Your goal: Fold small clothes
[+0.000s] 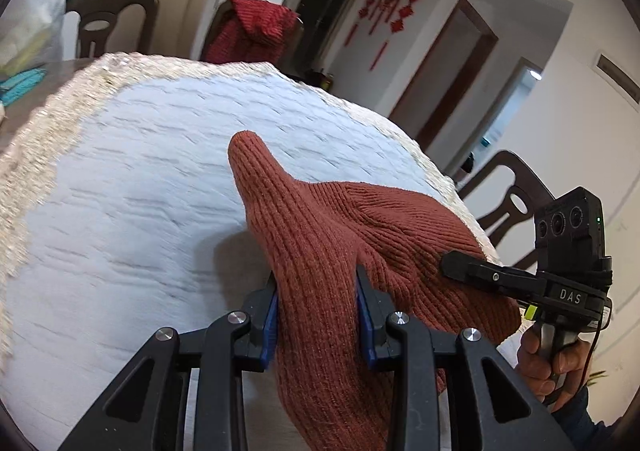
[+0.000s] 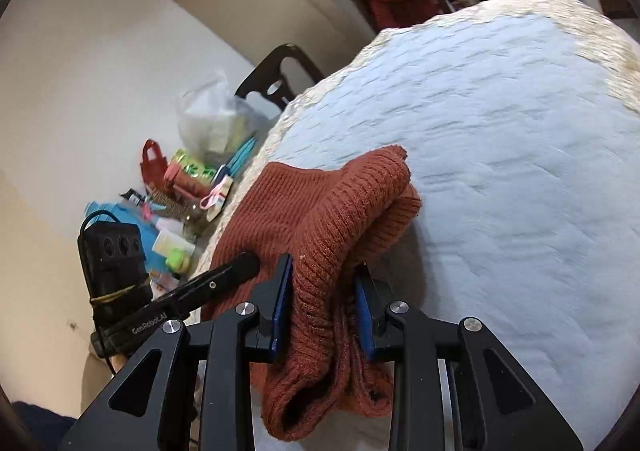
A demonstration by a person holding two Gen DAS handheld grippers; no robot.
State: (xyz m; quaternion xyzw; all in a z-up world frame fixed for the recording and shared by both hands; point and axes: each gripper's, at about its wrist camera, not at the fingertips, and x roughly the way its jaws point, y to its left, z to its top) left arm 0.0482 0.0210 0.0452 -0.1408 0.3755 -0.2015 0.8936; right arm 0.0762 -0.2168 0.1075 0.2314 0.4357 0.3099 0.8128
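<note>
Rust-brown ribbed knit garment (image 1: 320, 251), bunched and lifted partly off the counter (image 1: 140, 171) covered in white textured cloth with beige fringe. Left tongs (image 1: 316, 315) clamped on one fold of the knit between blue pads; right tongs (image 2: 324, 311) likewise pinching another bunched fold. Red knit sweater (image 1: 252, 31) draped over a dark chair behind.

We are looking at a desk (image 2: 240, 187) carrying a pale blue quilted cloth (image 1: 132, 187) with a cream fringed border (image 1: 36, 155). A rust knitted garment (image 1: 320, 251) is lying bunched on the cloth. Beside the cloth, a clear plastic bag (image 2: 212, 119) and small colourful clutter (image 2: 180, 187) are sitting on the desk
</note>
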